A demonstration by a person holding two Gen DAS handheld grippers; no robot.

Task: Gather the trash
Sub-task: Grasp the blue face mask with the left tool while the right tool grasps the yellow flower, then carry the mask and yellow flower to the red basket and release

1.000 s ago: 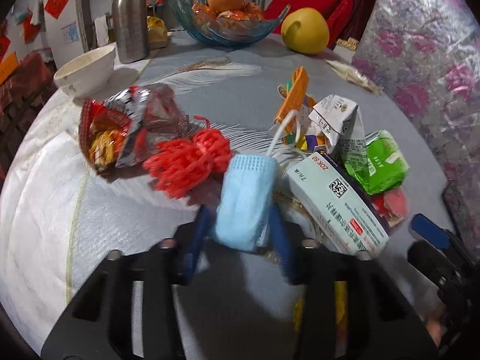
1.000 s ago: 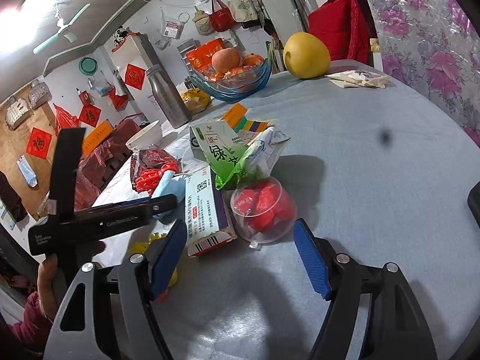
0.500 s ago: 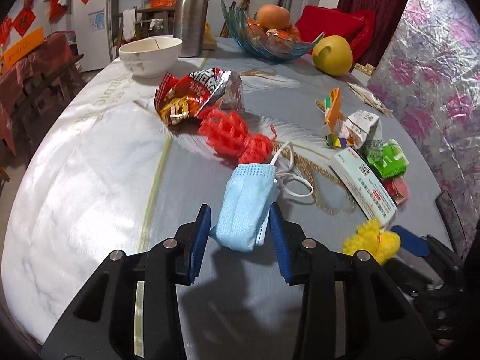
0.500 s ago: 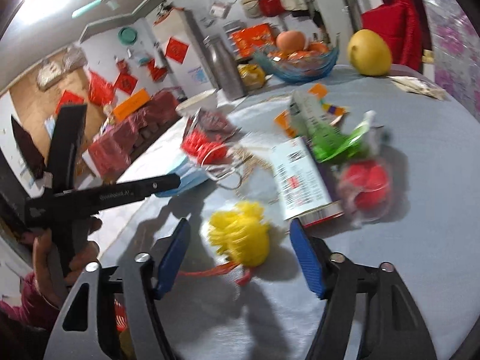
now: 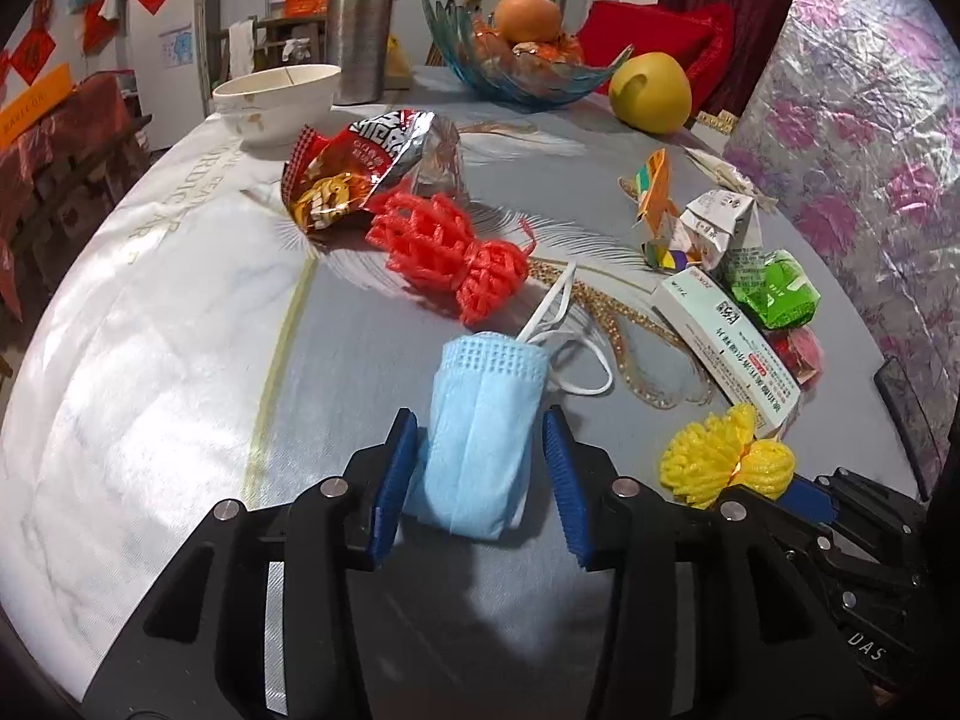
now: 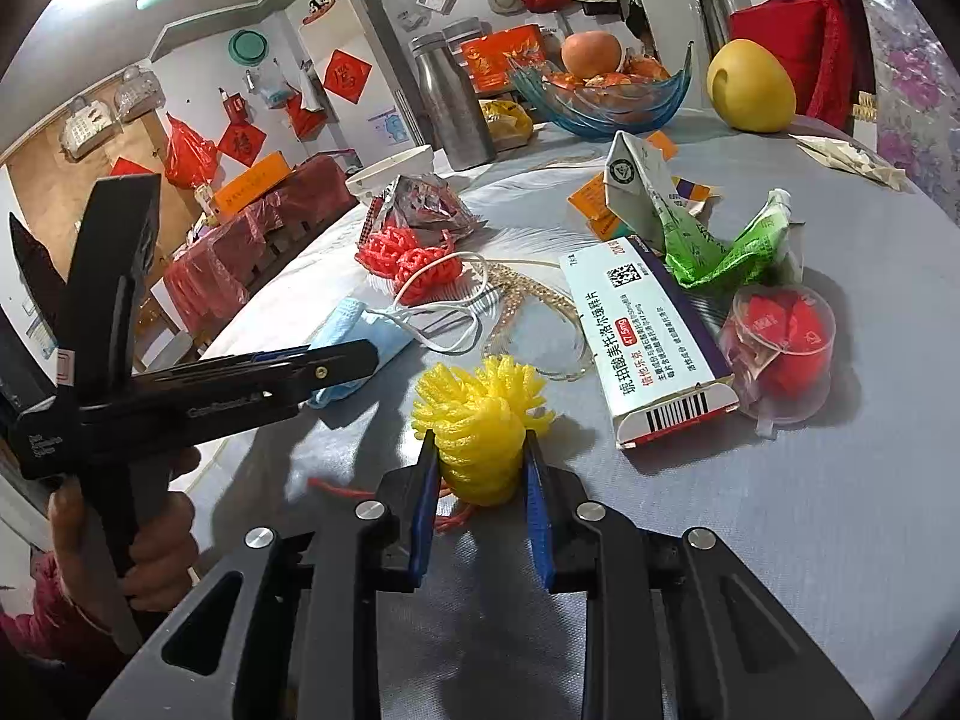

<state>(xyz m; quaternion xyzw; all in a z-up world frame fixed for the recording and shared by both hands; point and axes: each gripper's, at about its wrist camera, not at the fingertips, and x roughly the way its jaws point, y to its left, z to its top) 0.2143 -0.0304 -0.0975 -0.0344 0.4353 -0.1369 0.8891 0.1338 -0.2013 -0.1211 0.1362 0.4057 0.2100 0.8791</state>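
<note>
The round table (image 5: 150, 372), under a smooth grey-and-white cloth, lies bare on its left side out to the curved rim, while the litter crowds the right half towards a crinkled floral foil wall (image 5: 852, 138); the left gripper (image 5: 480, 468) has its blue ribbed pads pinched on a folded, soft blue face mask (image 5: 480, 426), whose white ear loops trail onto the cloth; the right gripper (image 6: 480, 480) has its jaws closing on a yellow foam fruit net (image 6: 480, 420), the pads already against its squashed sides, with a thin red string beneath it; beyond lie a red foam net (image 5: 450, 246), a shiny crumpled snack bag (image 5: 360, 168), a flat white medicine box (image 6: 648, 336), a green wrapper (image 5: 774, 294), folded cartons (image 5: 714, 222) and a clear plastic cup (image 6: 786, 348) holding red scraps; a white bowl (image 5: 276, 96), a steel flask (image 5: 360, 24), a blue glass fruit bowl (image 5: 528, 78) and a yellow pomelo (image 5: 651, 93) stand at the far edge; only the right wrist view shows the hand (image 6: 150, 546) gripping the left tool's handle, a pink sleeve, and the wall hung with bags; only the left wrist view shows the open left stretch of table.
</note>
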